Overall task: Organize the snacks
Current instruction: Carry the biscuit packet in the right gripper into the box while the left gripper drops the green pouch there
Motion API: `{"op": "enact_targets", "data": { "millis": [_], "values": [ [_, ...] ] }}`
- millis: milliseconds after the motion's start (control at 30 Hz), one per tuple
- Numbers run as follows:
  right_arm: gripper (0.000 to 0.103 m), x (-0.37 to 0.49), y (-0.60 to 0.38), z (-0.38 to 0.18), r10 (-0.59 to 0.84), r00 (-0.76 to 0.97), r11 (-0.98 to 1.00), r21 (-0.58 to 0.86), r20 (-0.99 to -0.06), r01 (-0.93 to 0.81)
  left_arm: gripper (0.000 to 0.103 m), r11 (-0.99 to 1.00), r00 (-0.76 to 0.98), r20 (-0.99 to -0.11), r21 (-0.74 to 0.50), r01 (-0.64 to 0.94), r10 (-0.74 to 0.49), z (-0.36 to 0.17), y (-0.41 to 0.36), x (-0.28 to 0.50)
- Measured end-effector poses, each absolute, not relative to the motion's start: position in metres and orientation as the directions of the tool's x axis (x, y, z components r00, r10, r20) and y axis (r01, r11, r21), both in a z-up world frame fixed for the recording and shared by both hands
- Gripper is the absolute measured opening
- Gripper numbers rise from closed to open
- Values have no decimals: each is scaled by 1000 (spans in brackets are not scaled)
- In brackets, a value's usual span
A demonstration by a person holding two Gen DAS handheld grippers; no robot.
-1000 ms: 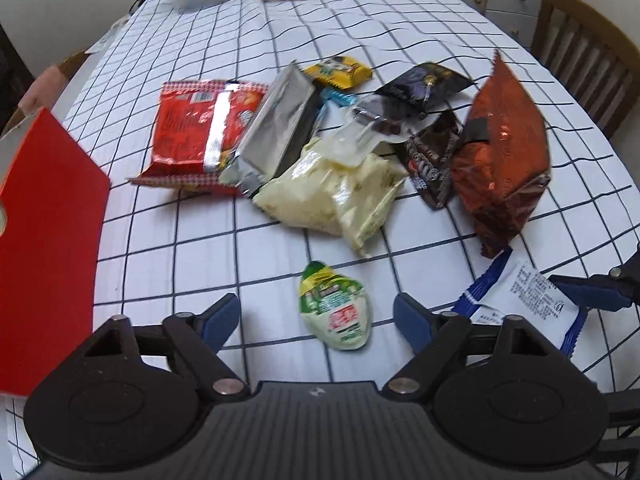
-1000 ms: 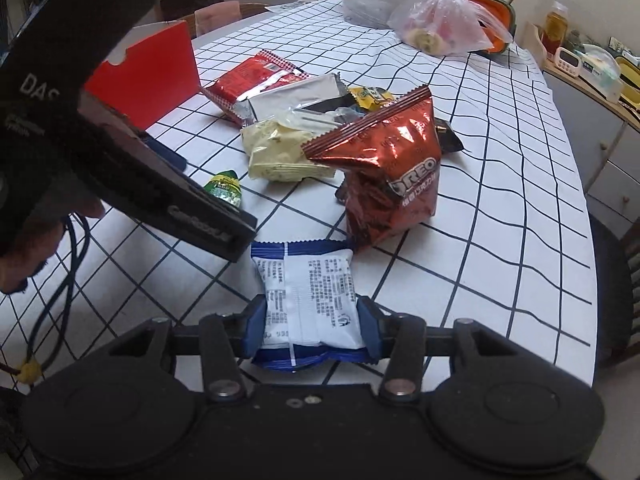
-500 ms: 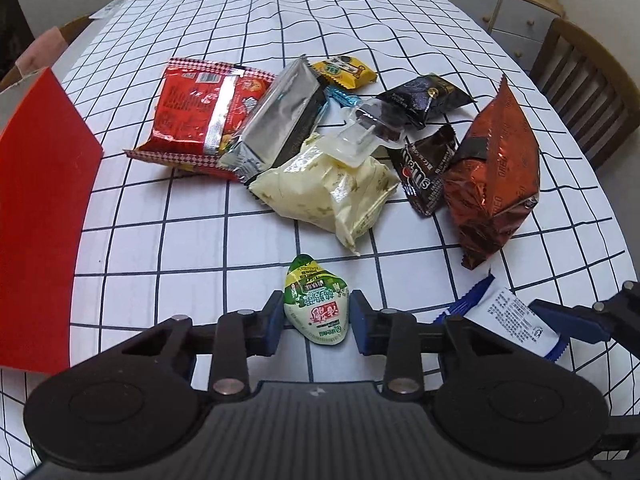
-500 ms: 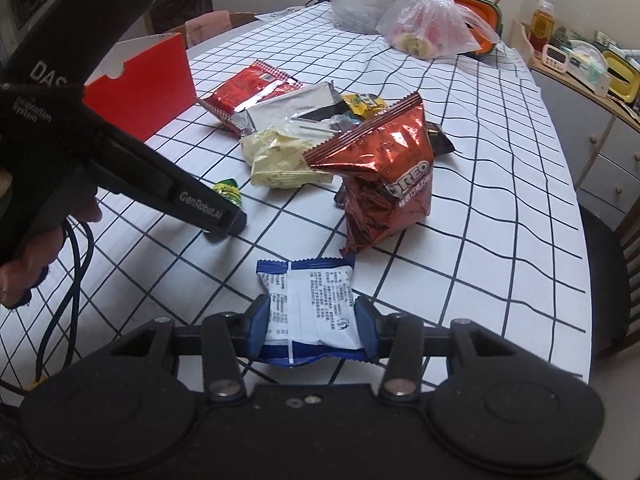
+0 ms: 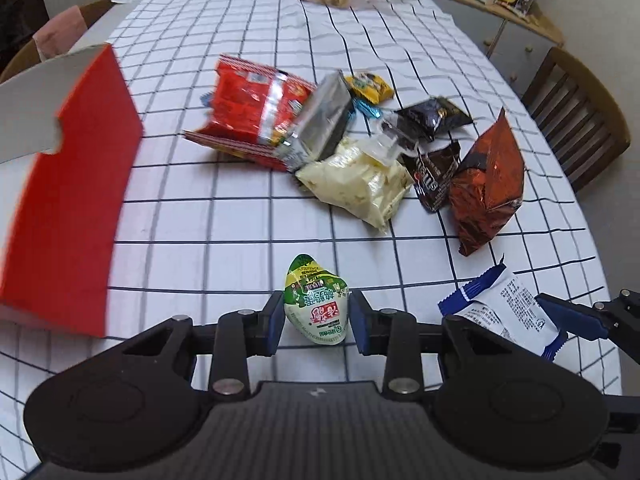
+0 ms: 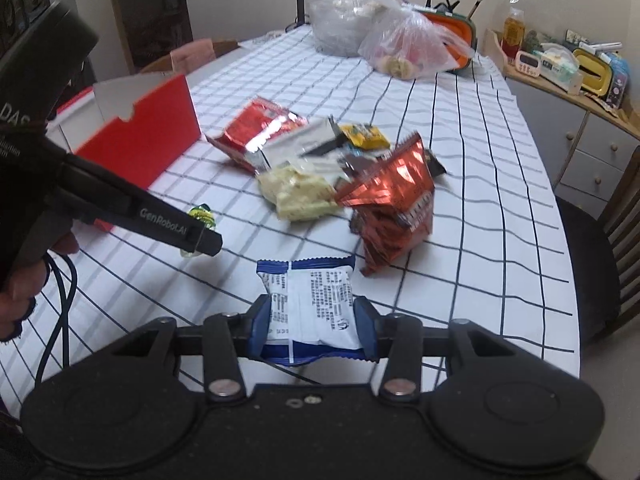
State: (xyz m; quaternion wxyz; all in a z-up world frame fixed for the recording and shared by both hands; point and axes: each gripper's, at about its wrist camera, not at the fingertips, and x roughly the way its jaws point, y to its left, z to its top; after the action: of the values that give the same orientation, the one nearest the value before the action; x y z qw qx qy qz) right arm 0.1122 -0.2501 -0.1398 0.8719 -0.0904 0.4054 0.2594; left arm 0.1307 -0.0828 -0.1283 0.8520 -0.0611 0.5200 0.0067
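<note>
Both pickups look done. The small green-and-white teardrop snack pouch (image 5: 316,307) is clamped between the blue pads of the left gripper (image 5: 316,322), near the front edge of the table (image 5: 200,216) with its white black-grid cloth. The white sachet with blue crimped ends (image 6: 310,308) is pinched at its sides by the right gripper (image 6: 311,330), just beside the left, toward the table's right edge. Whether either is clear of the cloth I can't tell.

Step in hand, my read: carry phase. Next move would need both pieces taken over to the red cardboard box (image 5: 68,184) at the table's left edge, raised above its wall, then released inside. The left has the shorter path.

Remaining pile mid-table: red foil chip bag (image 5: 256,110), silver foil pack (image 5: 320,124), pale yellow clear bag (image 5: 356,184), small yellow packet (image 5: 370,86), two dark brown candy bags (image 5: 434,118), and a copper-red foil cookie bag (image 5: 486,184) standing upright.

Containers: the box's interior isn't visible, so contents unknown. Two tied clear plastic bags (image 6: 404,42) at the far edge hold something pale; can't identify it.
</note>
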Motion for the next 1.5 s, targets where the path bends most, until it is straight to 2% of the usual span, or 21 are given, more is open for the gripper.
{"op": "enact_targets", "data": {
  "millis": [500, 867, 1233, 1500],
  "values": [
    [43, 81, -160, -66, 433, 620, 843, 51, -655, -535, 34, 986, 559, -825, -149, -70, -85, -53, 10, 90],
    [43, 85, -68, -46, 500, 618, 805, 63, -607, -590, 34, 985, 604, -797, -112, -131, -10, -29, 100, 80],
    [43, 114, 31, -69, 496, 538, 768, 56, -681, -637, 34, 983, 549, -832, -26, -180, 79, -45, 189, 98],
    [43, 133, 79, -101, 428, 504, 751, -14, -750, -660, 34, 987, 462, -884, 2, -159, 76, -77, 233, 123]
  ]
}}
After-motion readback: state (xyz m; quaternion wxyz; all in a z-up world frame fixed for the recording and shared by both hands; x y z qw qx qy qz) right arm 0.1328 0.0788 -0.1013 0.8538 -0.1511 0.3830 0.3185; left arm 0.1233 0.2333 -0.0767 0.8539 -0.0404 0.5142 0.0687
